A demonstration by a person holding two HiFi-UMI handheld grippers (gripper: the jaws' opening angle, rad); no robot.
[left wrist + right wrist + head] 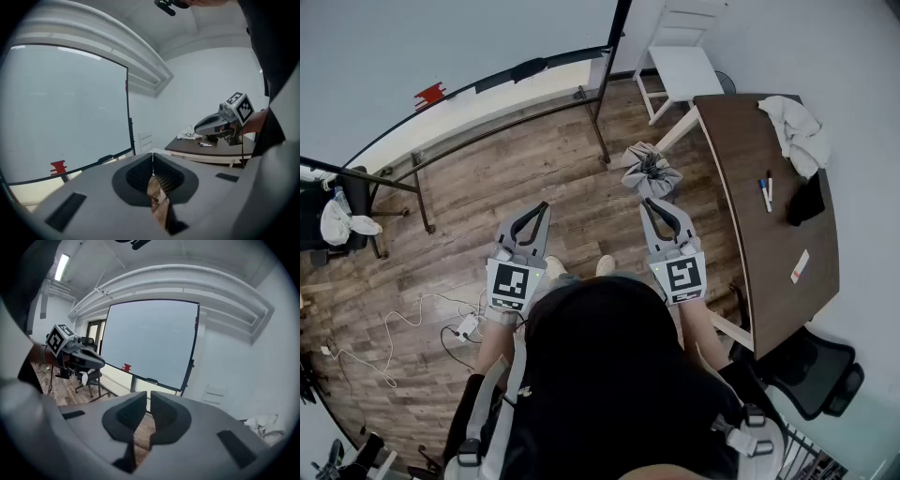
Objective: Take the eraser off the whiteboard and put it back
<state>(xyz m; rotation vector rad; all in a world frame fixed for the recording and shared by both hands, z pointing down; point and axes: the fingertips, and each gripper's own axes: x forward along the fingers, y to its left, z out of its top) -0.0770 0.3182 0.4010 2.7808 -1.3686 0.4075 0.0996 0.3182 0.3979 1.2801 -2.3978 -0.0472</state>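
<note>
Jaws of the left gripper (153,159) are pressed together on nothing and those of the right gripper (148,397) stand a sliver apart, also empty, while the red eraser (58,167) clings low on the whiteboard (65,108), well ahead of both pairs and off to their left, above wooden floor (487,187).

Bright, even indoor light; fisheye bending, dark vignetted edges.

No legible text, label, brand or number anywhere.
</note>
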